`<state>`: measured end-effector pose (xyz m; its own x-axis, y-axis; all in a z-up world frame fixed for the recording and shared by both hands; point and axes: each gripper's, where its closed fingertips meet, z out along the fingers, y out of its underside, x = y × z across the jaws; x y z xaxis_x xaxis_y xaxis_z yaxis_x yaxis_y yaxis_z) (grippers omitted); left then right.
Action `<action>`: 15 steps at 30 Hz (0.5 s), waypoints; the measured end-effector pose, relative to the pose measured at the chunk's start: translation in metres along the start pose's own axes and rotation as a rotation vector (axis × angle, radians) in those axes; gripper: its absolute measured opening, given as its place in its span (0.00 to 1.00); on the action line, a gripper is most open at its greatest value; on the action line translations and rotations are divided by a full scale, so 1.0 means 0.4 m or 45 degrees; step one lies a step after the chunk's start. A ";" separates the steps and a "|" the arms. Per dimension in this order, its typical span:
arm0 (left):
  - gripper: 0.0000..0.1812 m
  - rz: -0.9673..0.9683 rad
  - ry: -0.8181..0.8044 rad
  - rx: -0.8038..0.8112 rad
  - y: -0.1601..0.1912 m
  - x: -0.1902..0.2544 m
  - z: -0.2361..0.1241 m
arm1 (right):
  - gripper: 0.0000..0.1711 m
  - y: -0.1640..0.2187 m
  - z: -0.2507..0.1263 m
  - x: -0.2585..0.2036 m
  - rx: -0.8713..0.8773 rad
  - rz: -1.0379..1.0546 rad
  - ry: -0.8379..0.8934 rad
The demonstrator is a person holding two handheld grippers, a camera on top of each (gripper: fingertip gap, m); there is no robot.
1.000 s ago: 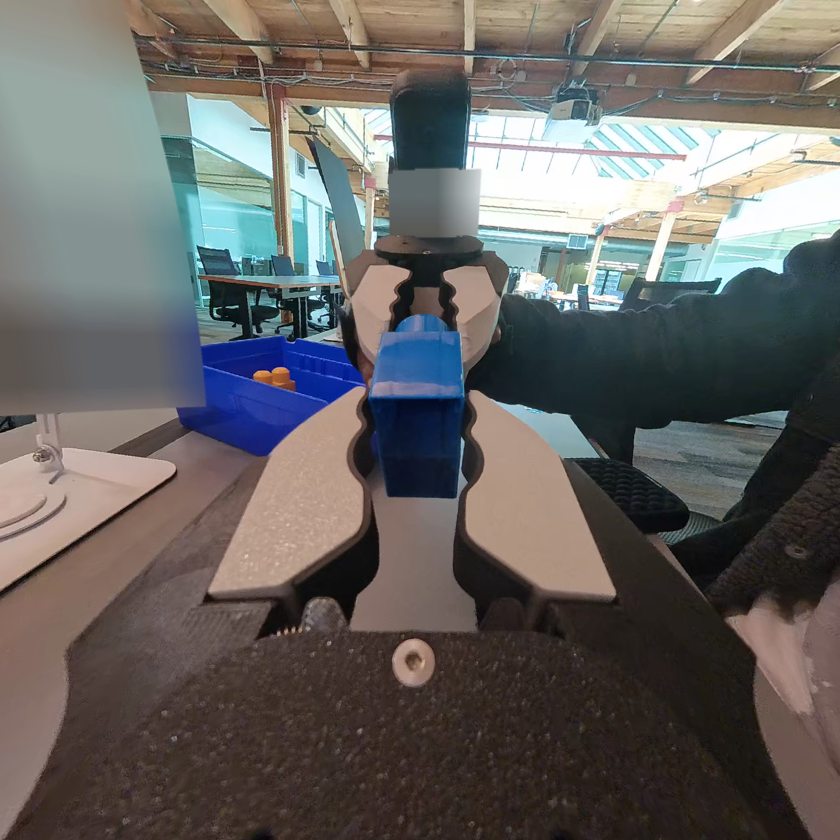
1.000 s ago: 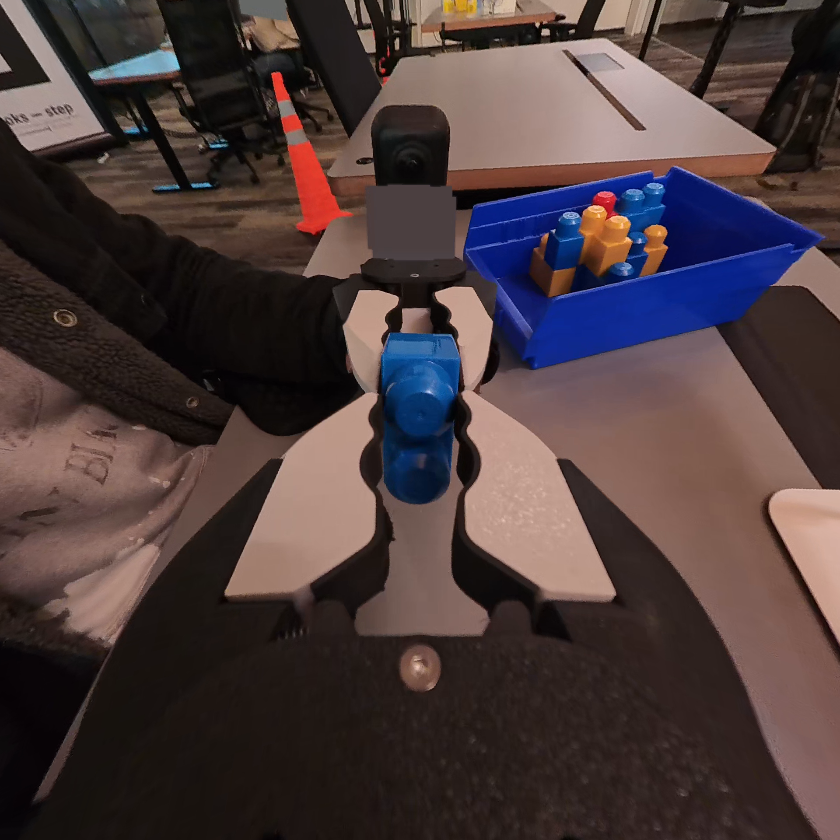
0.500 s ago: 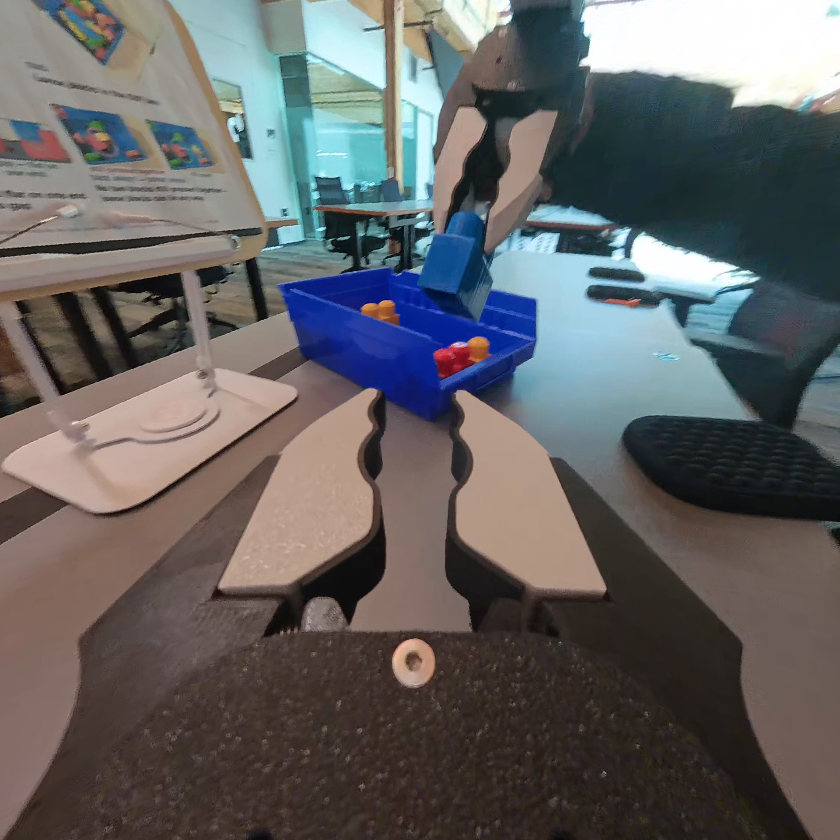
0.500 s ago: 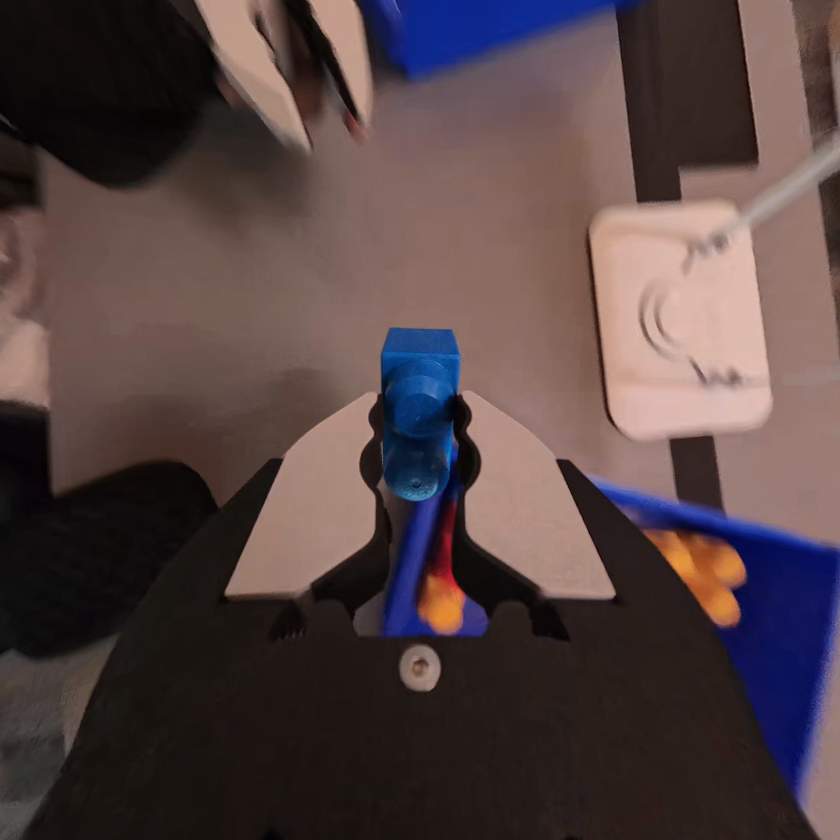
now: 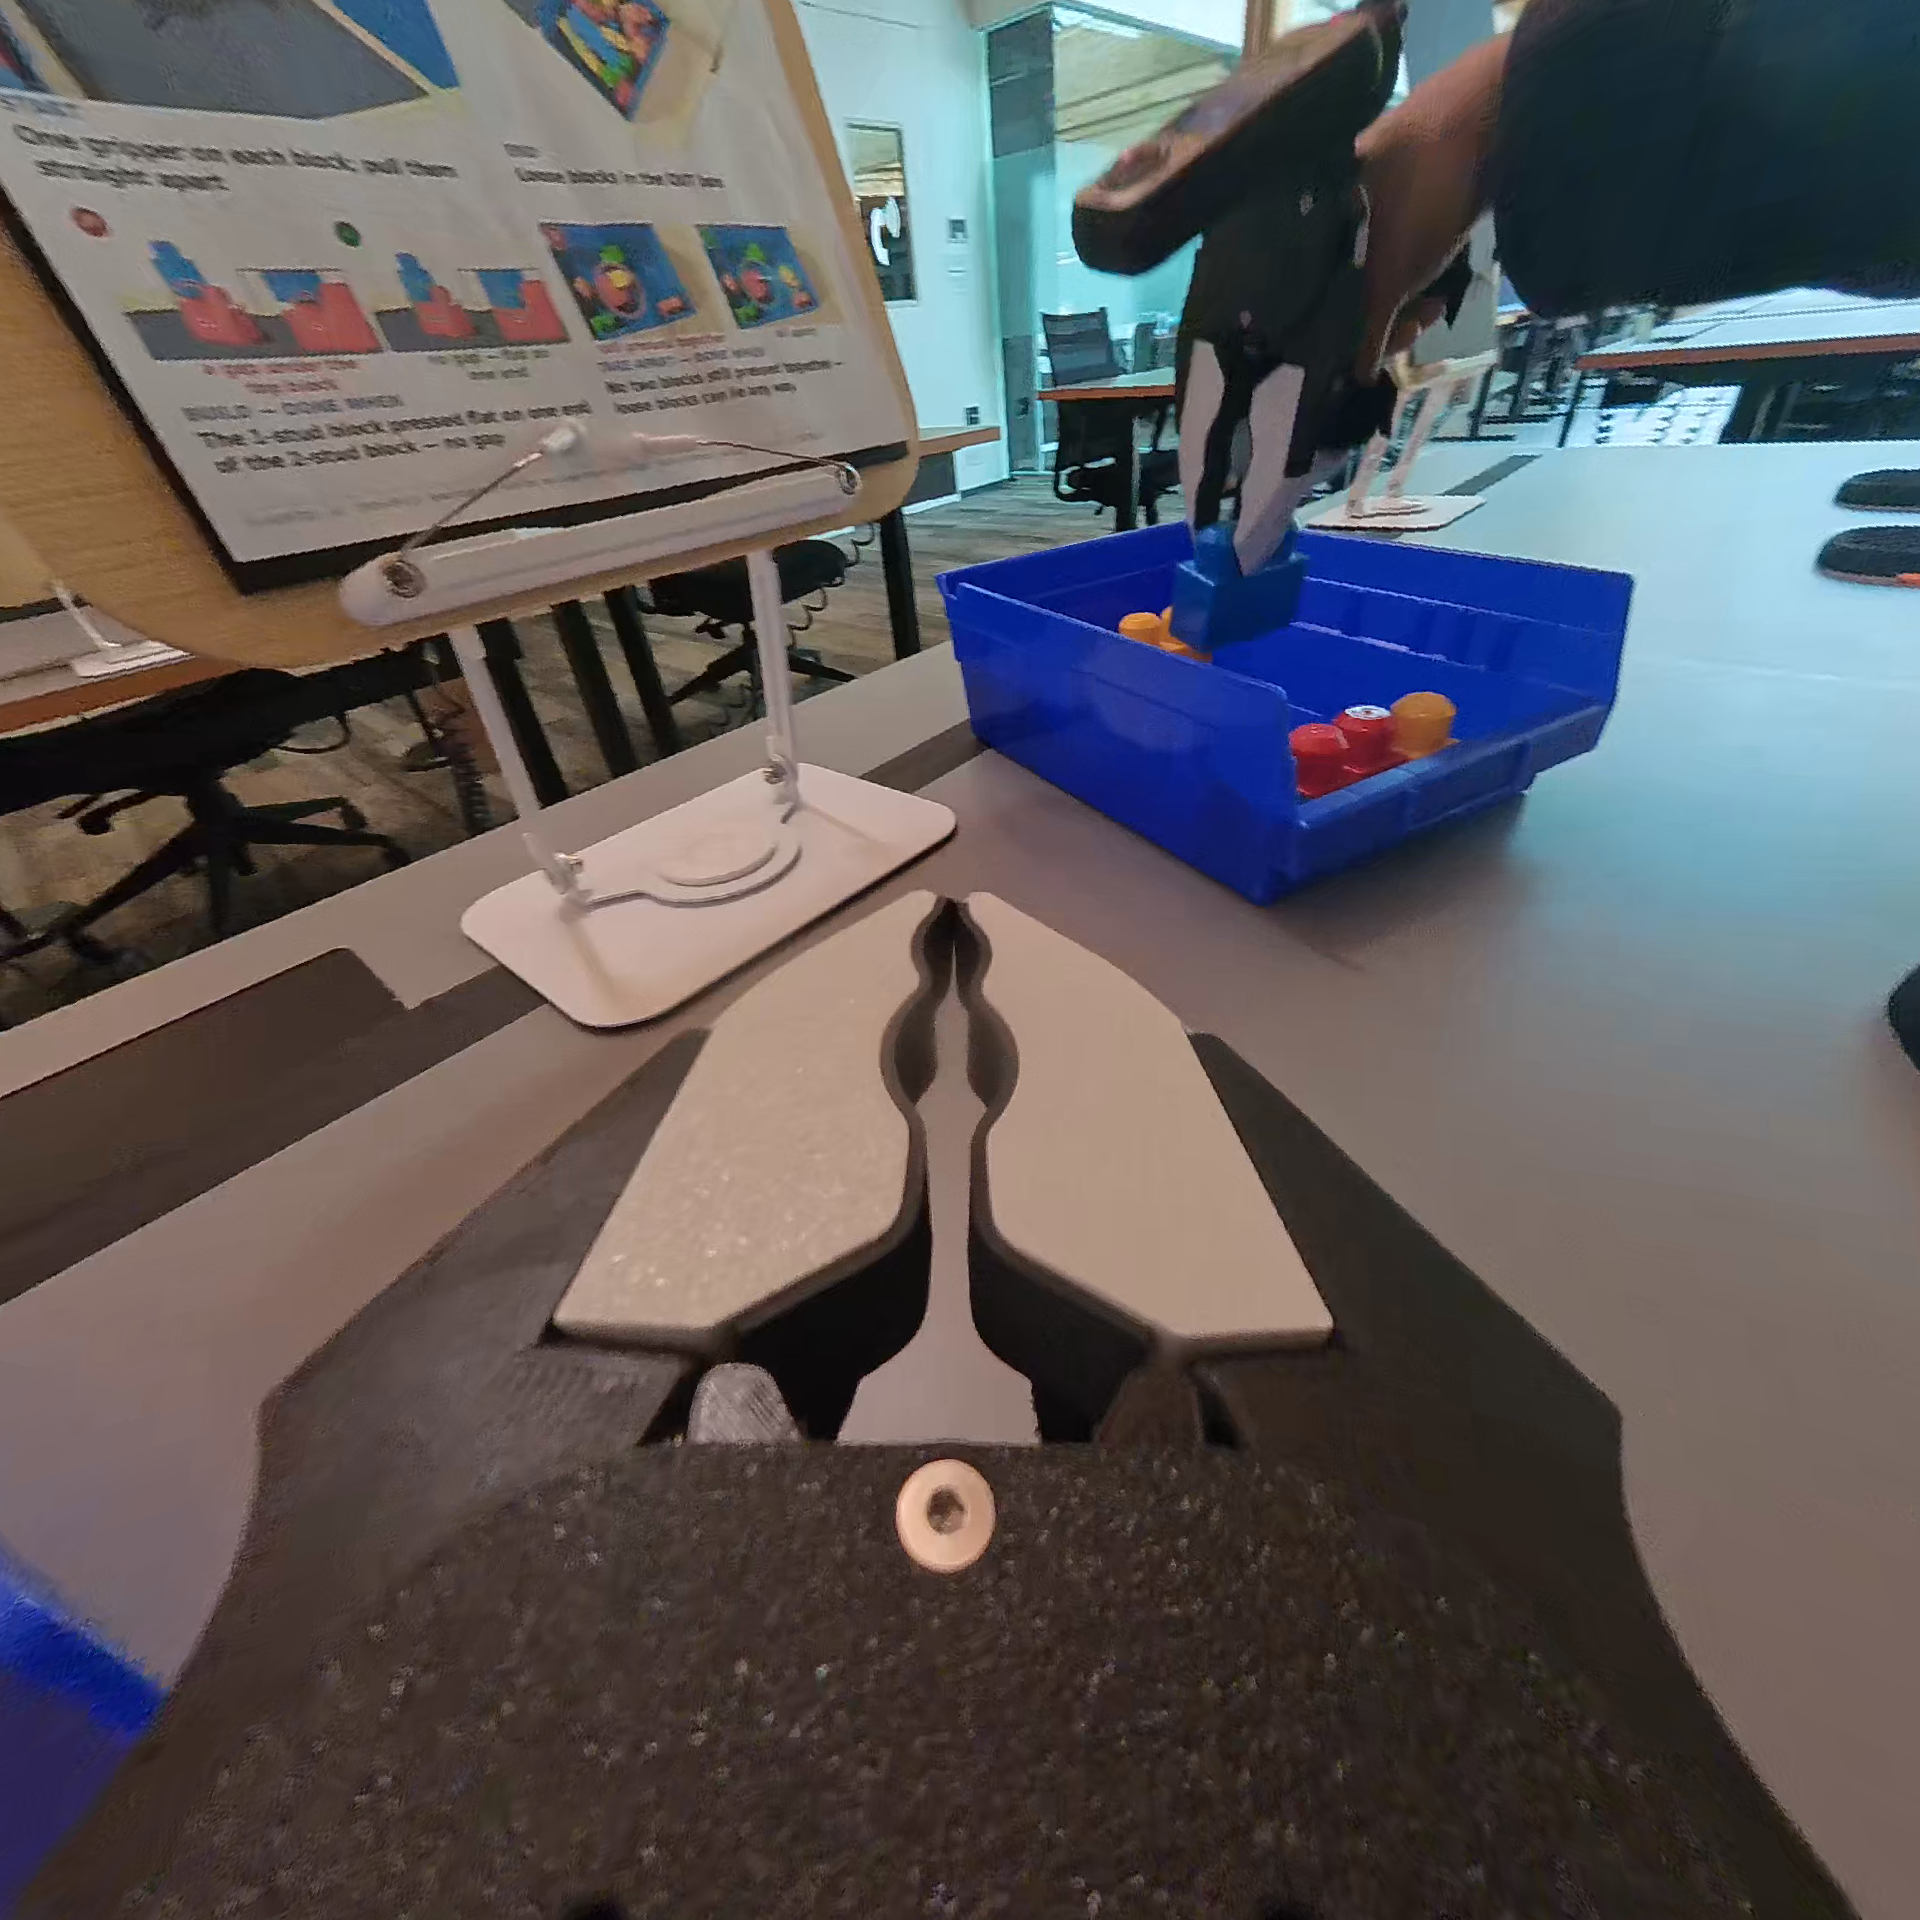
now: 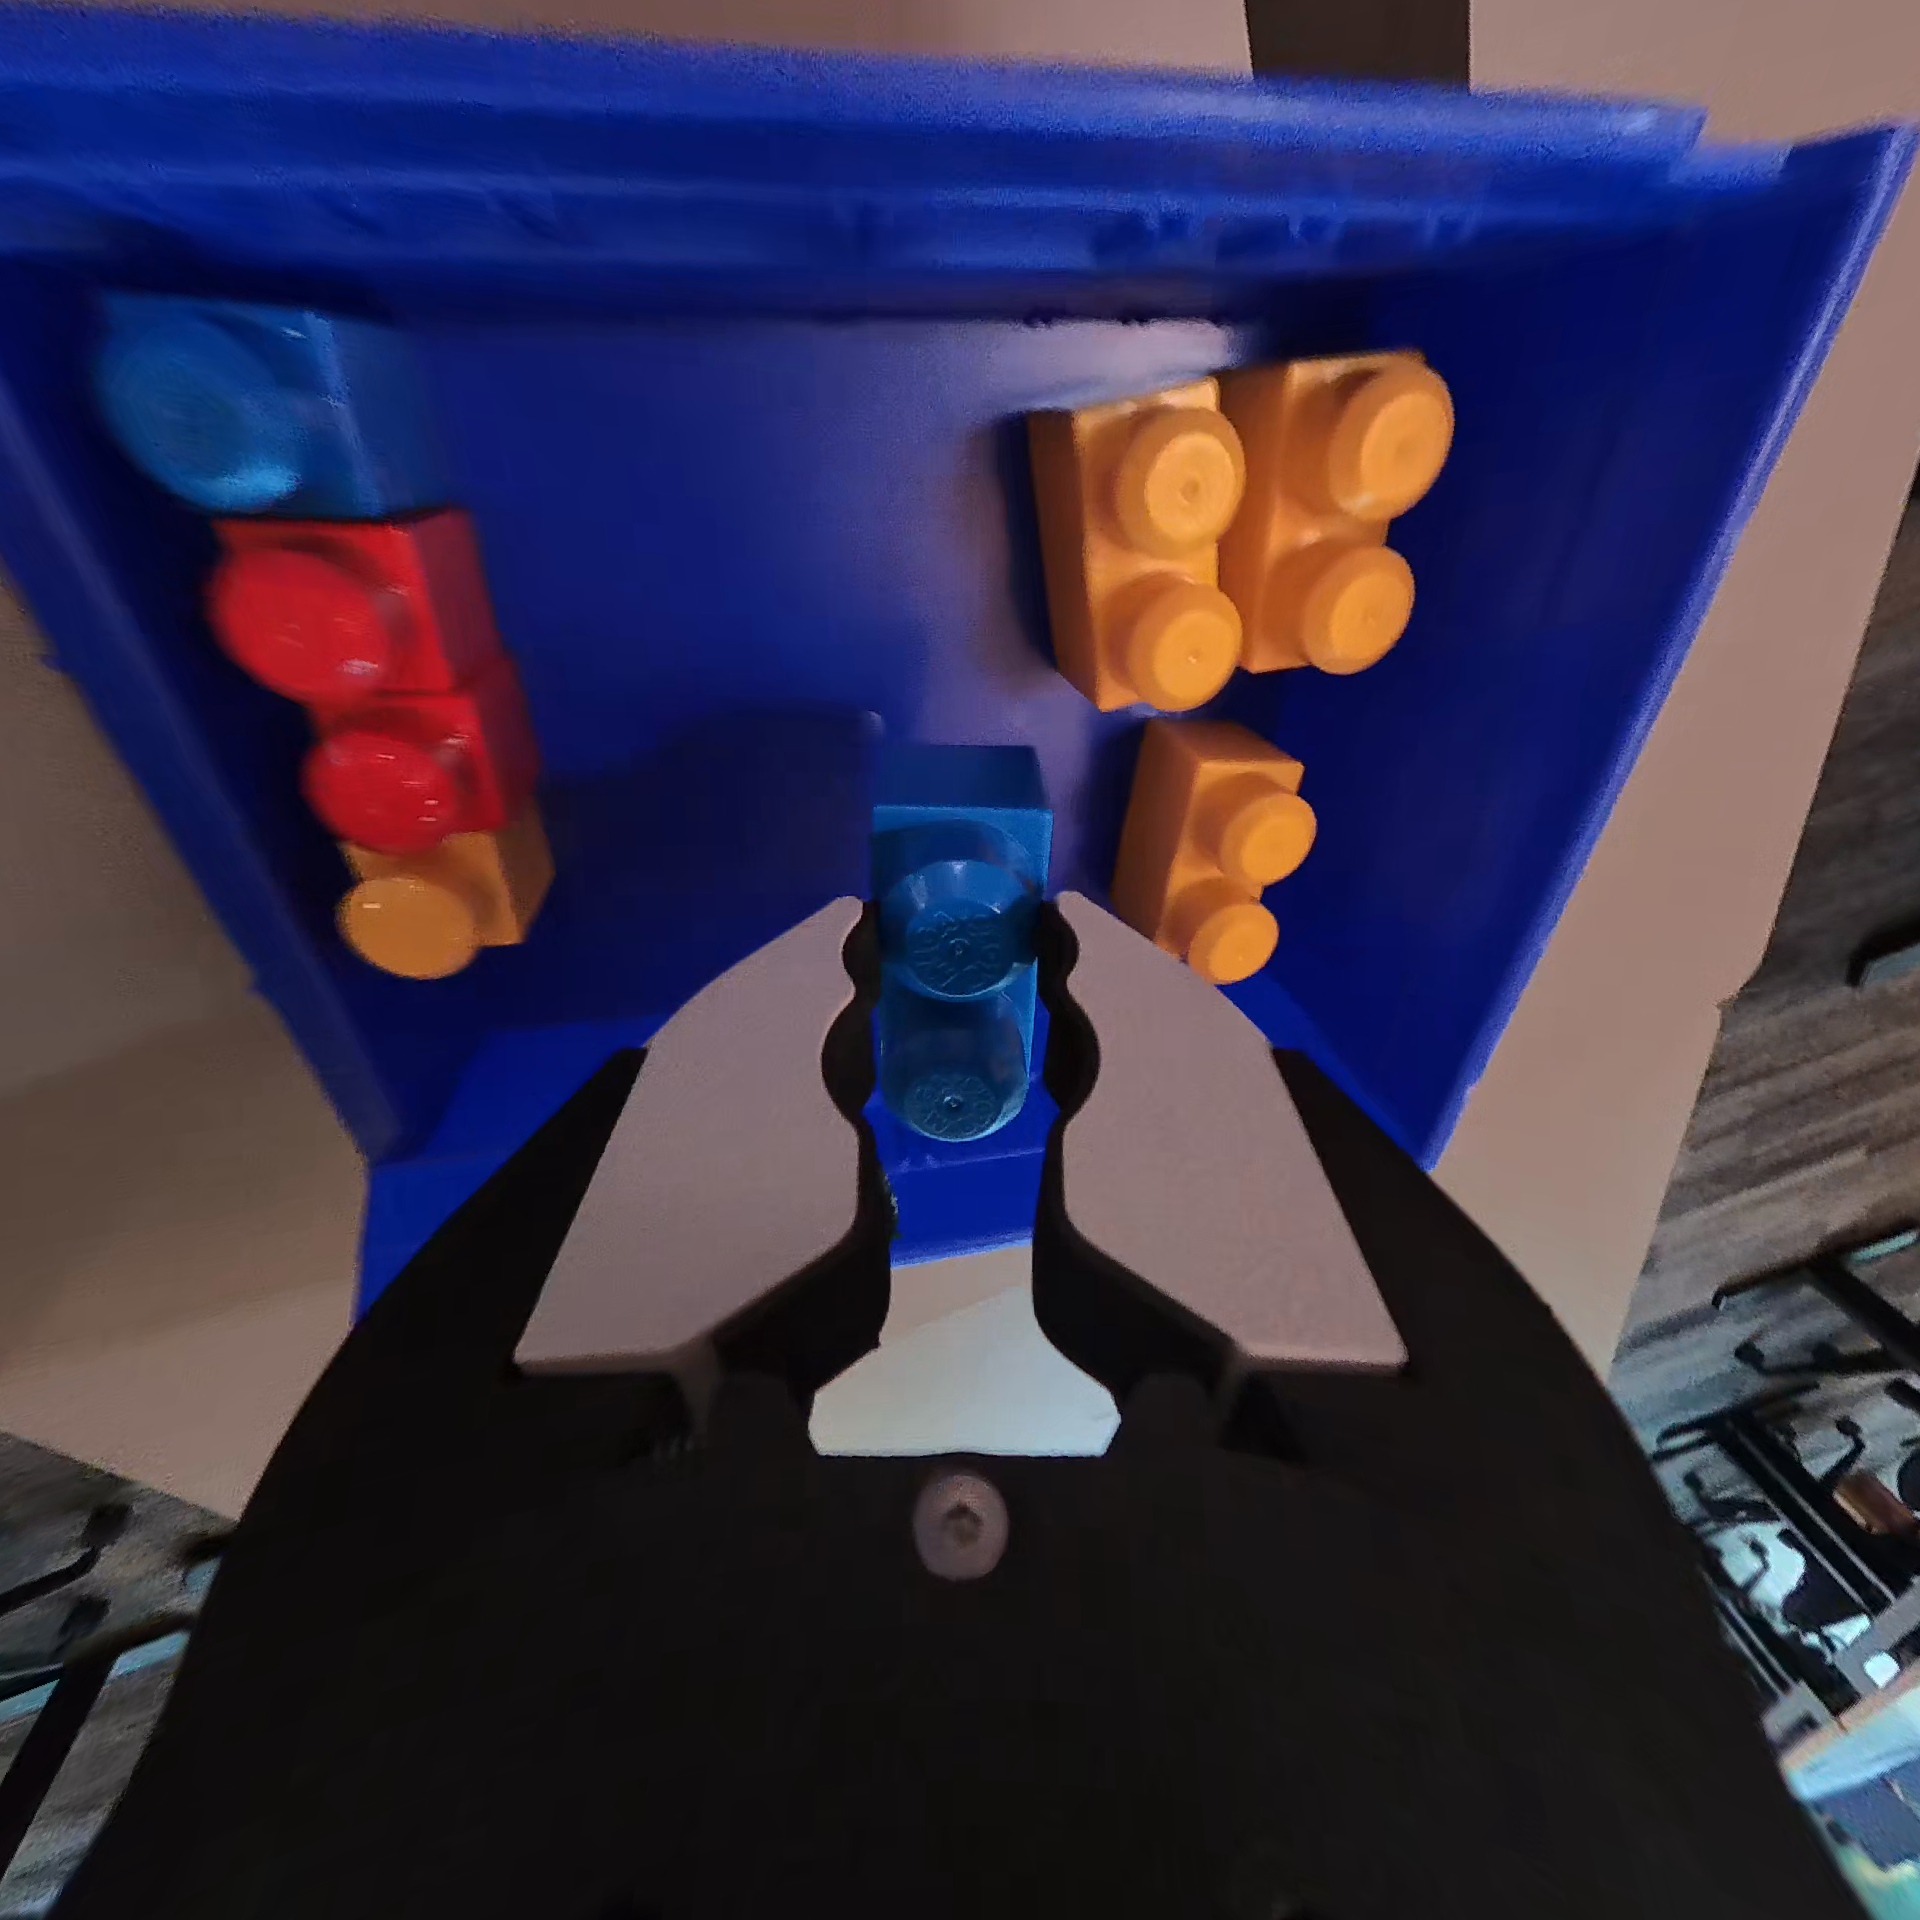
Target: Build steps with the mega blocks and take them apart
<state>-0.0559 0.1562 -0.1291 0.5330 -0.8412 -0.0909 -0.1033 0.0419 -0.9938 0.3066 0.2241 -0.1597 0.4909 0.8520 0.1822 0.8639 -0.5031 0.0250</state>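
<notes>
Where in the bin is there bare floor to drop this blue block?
Bare floor lies mid-bin, between the red blocks left and orange blocks right. The right gripper holds the blue block there. Both side walls are crowded.

Blocks [image 6: 1236,520] in bin [image 6: 727,187]

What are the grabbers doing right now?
Left gripper shut, empty. Right gripper shut on blue block, over blue bin. Nothing blocking.
</notes>
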 end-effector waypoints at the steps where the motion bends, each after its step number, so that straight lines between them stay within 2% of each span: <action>1: 0.00 0.003 -0.020 0.004 -0.001 -0.006 0.000 | 0.17 0.009 0.017 0.012 -0.014 0.005 -0.002; 15: 0.00 0.017 -0.041 -0.017 0.022 -0.012 0.014 | 0.17 0.048 0.162 0.092 -0.018 0.076 -0.045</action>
<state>-0.0545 0.1636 -0.1375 0.5584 -0.8227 -0.1066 -0.1221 0.0456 -0.9915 0.3485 0.2552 -0.2161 0.5452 0.8249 0.1492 0.8315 -0.5548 0.0289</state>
